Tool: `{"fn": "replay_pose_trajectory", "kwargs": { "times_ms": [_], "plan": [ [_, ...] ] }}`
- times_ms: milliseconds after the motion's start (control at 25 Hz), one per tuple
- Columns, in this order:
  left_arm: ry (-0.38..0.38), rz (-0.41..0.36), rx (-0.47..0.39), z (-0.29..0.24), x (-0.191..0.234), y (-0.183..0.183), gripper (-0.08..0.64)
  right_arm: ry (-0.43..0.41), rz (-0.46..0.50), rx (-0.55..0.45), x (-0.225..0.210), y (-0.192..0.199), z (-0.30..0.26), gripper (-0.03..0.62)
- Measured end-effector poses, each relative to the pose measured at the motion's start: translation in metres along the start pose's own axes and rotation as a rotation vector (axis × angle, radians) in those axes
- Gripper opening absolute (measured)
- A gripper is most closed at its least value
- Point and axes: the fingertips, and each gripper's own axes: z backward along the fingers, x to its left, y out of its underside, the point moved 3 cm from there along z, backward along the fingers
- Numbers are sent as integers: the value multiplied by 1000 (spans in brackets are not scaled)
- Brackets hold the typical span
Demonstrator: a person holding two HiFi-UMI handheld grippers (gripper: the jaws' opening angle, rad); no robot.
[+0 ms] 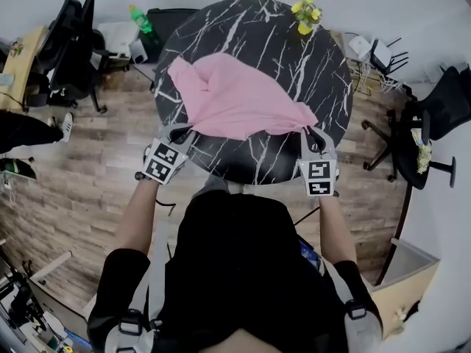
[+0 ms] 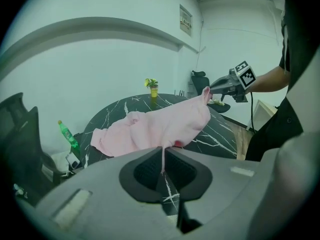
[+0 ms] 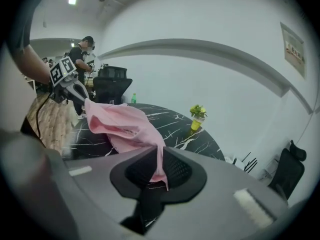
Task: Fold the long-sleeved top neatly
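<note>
A pink long-sleeved top (image 1: 232,98) lies bunched on the round black marble table (image 1: 316,87), its near edge lifted off the surface. My left gripper (image 1: 182,133) is shut on the near left corner of the top (image 2: 160,126), a thin strip of cloth pinched between the jaws. My right gripper (image 1: 311,133) is shut on the near right corner of the top (image 3: 127,126), with a fold of fabric hanging through its jaws. Between the two grippers the hem stretches. In the left gripper view, the right gripper (image 2: 212,87) holds the far corner up.
A yellow cup with a small plant (image 1: 305,17) stands at the table's far edge. A green bottle (image 1: 140,20) sits beyond the table at the left. Office chairs (image 1: 70,46) stand left, and another chair (image 1: 427,123) right. People (image 3: 80,51) stand in the background.
</note>
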Motion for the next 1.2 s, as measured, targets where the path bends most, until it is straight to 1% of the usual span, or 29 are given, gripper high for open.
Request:
{"fn": "replay_pose_trajectory", "kwargs": {
  "times_ms": [80,200,400,520,800,1000,1200],
  "plan": [
    [-32,37,-1,8,-12,3,14,-8,22,-25,0,-1,11,38],
    [-48,83,-11,17,-28,4,14,-8,41,-63,-5,-5,27,32],
    [-84,71,7,18,-54,12,15,-35,61,-87,-4,-2,41,32],
    [-88,74,29,16,-67,18,15,-53,59,-96,-1,0,44,32],
    [-117,68,75,10,-80,46,23,-83,70,-123,11,-2,49,31],
    [-121,62,116,-1,-92,66,31,-112,71,-105,21,9,45,29],
    [-120,74,147,-13,-95,87,31,-157,100,-56,34,33,35,28]
  ]
}}
